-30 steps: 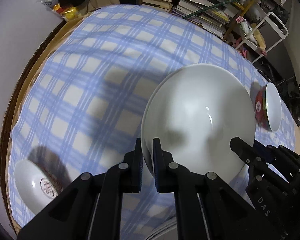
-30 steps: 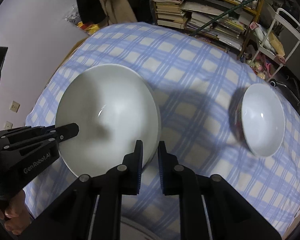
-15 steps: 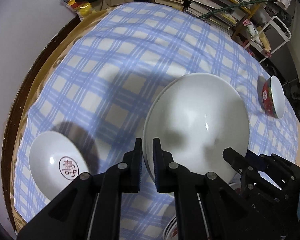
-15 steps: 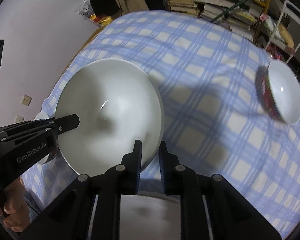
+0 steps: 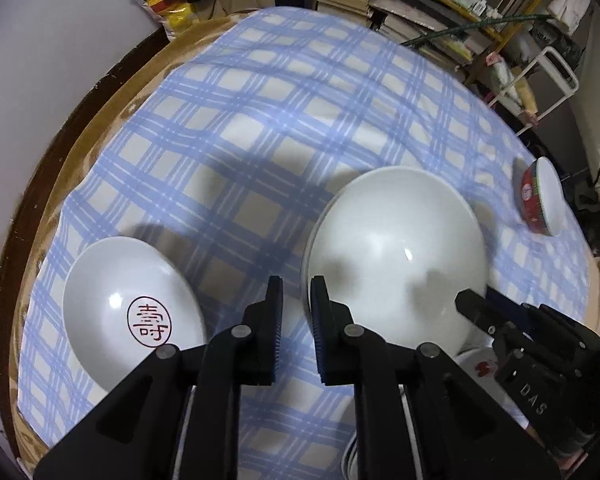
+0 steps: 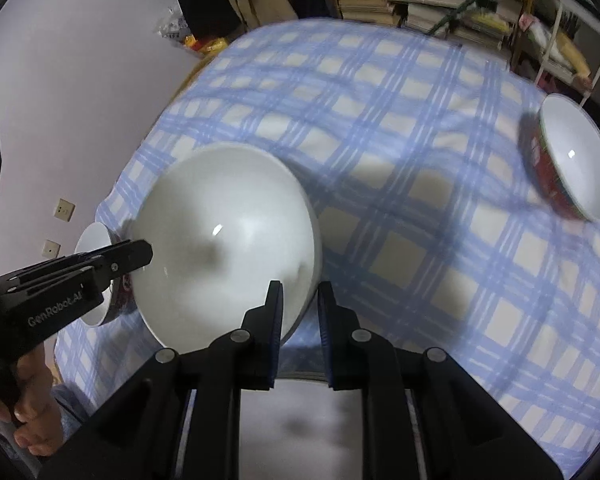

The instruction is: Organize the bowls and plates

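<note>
White bowl (image 5: pixel 396 264) faces mouth-up, right gripper (image 6: pixel 300 289) pinching its rim, left gripper (image 5: pixel 297 285) jaws just opening around the opposite rim.

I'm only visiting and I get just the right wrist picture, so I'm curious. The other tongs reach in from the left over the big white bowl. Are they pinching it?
Observer: No. In the left wrist view the left tongs have just been opening. The rim of the big white bowl sits in the gap, and the pad away from the bowl is clear of it.
Visitor: And the small dish half hidden behind them?
Observer: Inside the small dish there is a round red stamp with characters.
Visitor: What's the grey blur at the bottom of my picture?
Observer: Probably the white plate with a red mark, showing beneath the bowl's near edge.
</note>
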`<action>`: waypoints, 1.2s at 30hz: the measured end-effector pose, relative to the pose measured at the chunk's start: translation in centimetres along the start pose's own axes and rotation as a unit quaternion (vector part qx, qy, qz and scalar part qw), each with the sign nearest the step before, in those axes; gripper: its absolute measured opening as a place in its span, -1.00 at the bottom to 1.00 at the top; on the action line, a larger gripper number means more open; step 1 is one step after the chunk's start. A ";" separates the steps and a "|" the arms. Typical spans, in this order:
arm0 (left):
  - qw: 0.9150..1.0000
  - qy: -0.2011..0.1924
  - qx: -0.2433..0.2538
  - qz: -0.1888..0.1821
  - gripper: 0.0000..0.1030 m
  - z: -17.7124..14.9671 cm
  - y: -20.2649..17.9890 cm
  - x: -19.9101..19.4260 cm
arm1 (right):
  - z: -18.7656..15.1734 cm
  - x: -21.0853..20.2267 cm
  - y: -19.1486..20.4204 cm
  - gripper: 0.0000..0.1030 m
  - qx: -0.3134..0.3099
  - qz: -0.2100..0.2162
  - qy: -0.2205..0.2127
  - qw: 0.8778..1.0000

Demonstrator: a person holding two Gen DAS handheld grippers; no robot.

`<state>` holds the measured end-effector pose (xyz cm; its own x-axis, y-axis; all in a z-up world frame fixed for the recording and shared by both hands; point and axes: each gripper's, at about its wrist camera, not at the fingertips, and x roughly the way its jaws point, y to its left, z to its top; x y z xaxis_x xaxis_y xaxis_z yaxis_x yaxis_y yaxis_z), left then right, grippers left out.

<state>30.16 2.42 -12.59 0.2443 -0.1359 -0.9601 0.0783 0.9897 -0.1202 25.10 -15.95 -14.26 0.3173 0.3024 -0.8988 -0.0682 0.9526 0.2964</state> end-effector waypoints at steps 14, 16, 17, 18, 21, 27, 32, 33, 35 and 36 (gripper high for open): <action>1.000 -0.023 0.004 0.018 -0.66 -1.6 3.0 -5.5 | -0.6 -7.3 2.3 0.74 0.017 -0.027 -0.093 0.995; 0.999 -0.023 0.015 0.037 -0.65 -2.4 3.7 -6.1 | -1.0 -7.9 2.8 0.89 0.021 -0.034 -0.104 0.994; 0.998 -0.025 0.019 0.047 -0.65 -2.7 4.0 -6.2 | -1.3 -8.2 3.1 0.92 0.024 -0.033 -0.109 0.993; 0.997 -0.030 0.023 0.062 -0.64 -3.3 4.6 -6.6 | -1.6 -8.4 3.3 0.93 0.027 -0.030 -0.114 0.993; 0.996 -0.044 0.014 0.078 -0.52 -4.6 6.4 -7.3 | -2.4 -9.0 4.0 0.93 0.033 -0.021 -0.124 0.992; 0.995 -0.042 -0.013 0.090 -0.26 -5.8 10.1 -8.1 | -3.8 -9.9 5.4 0.94 0.041 -0.020 -0.143 0.989; 0.993 -0.072 -0.017 0.095 0.10 -6.6 11.8 -9.4 | -4.5 -10.1 7.1 0.95 0.043 -0.009 -0.148 0.988; 0.992 -0.074 -0.011 0.101 0.22 -6.6 12.0 -9.5 | -4.5 -10.1 7.5 0.95 0.040 -0.009 -0.148 0.988; 0.991 -0.077 -0.004 0.106 0.37 -6.5 12.2 -9.6 | -4.7 -9.9 8.2 0.95 0.036 -0.009 -0.148 0.988; 0.991 -0.081 0.000 0.104 0.38 -6.6 12.3 -9.7 | -4.7 -9.9 8.6 0.95 0.034 -0.009 -0.147 0.988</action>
<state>22.40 16.26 -6.37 0.4075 0.0654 -0.9109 0.0091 0.9971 0.0757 16.94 -10.63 -4.39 0.5801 0.2541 -0.7739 0.0001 0.9501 0.3120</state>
